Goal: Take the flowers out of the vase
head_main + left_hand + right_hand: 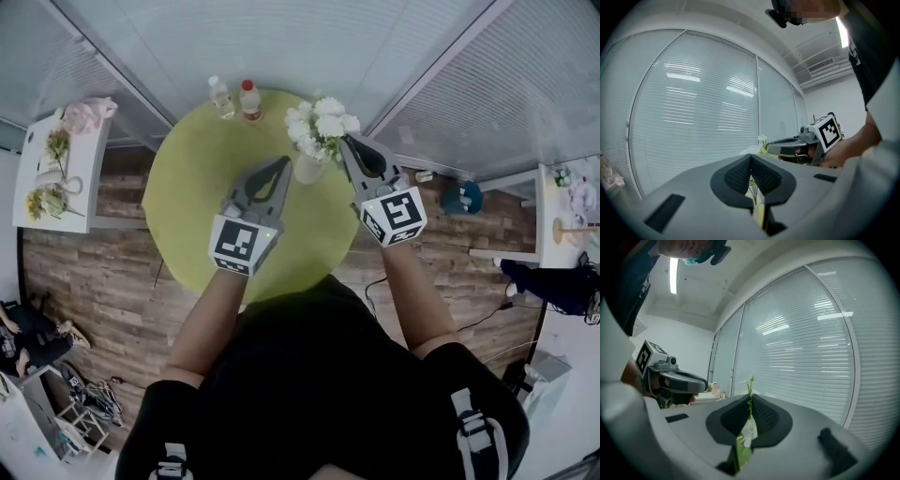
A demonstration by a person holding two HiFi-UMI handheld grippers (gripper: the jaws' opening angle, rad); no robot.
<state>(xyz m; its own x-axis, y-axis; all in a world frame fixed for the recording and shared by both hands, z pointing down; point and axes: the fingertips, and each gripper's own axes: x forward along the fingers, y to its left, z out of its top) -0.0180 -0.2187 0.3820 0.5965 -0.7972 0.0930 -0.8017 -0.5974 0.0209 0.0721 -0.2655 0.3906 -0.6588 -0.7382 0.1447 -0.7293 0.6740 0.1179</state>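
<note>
White flowers (322, 125) stand in a pale vase (307, 171) at the far side of a round green table (202, 211). My right gripper (345, 140) is at the bouquet's right edge. In the right gripper view it (750, 399) is shut on a thin green flower stem (750, 383) with a white bud above the jaws. My left gripper (285, 161) is shut, its tip just left of the vase. In the left gripper view (751, 159) thin stems (753, 186) show in the slit under the closed pads. Whether they are pinched I cannot tell.
Two small bottles (221, 97) (250, 99) stand at the table's far edge, left of the vase. A white side table (80, 178) at the left carries more flowers and a pink cloth. A teal object (461, 197) sits on the wooden floor at the right. Window blinds close off the far side.
</note>
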